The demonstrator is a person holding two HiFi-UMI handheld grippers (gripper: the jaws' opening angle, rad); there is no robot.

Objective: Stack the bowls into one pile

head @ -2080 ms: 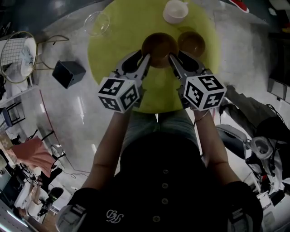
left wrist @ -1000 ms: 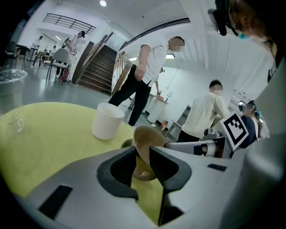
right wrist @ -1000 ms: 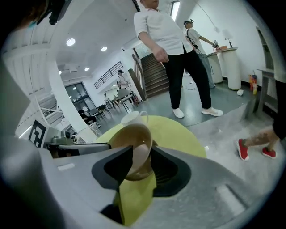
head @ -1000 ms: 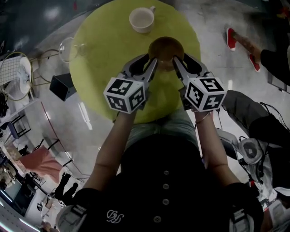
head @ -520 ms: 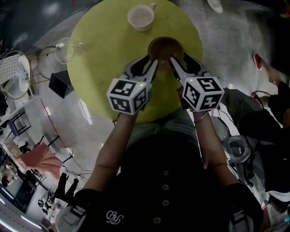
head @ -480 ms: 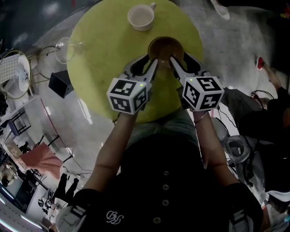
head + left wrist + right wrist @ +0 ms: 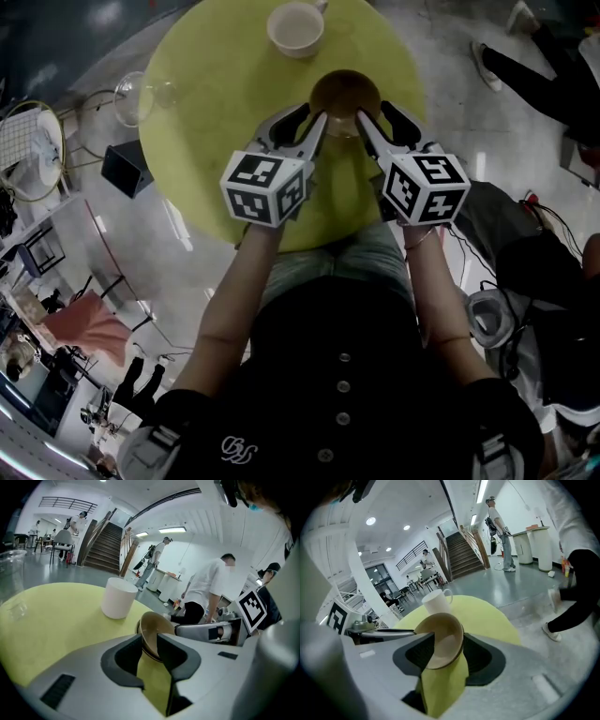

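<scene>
Two brown bowls [image 7: 344, 92] sit nested in one pile on the round yellow table [image 7: 225, 112]. My left gripper [image 7: 314, 114] reaches in from the near left and is shut on the top bowl's rim [image 7: 152, 625]. From the near right comes my right gripper [image 7: 372, 112]. Its jaws stand wide, and the bowl's rim [image 7: 443, 639] lies between them with the pads spread off it. In the left gripper view, the right gripper [image 7: 211, 632] shows across the bowl.
A white cup [image 7: 295, 28] stands on the table beyond the pile. A clear glass bowl [image 7: 141, 94] sits at the table's left edge. A black box [image 7: 127, 169] lies on the floor to the left. People stand and walk in the hall around the table.
Two seconds ago two brown bowls sat side by side, one between my grippers. Now they form one pile. Both grippers have stayed at the pile over the last second.
</scene>
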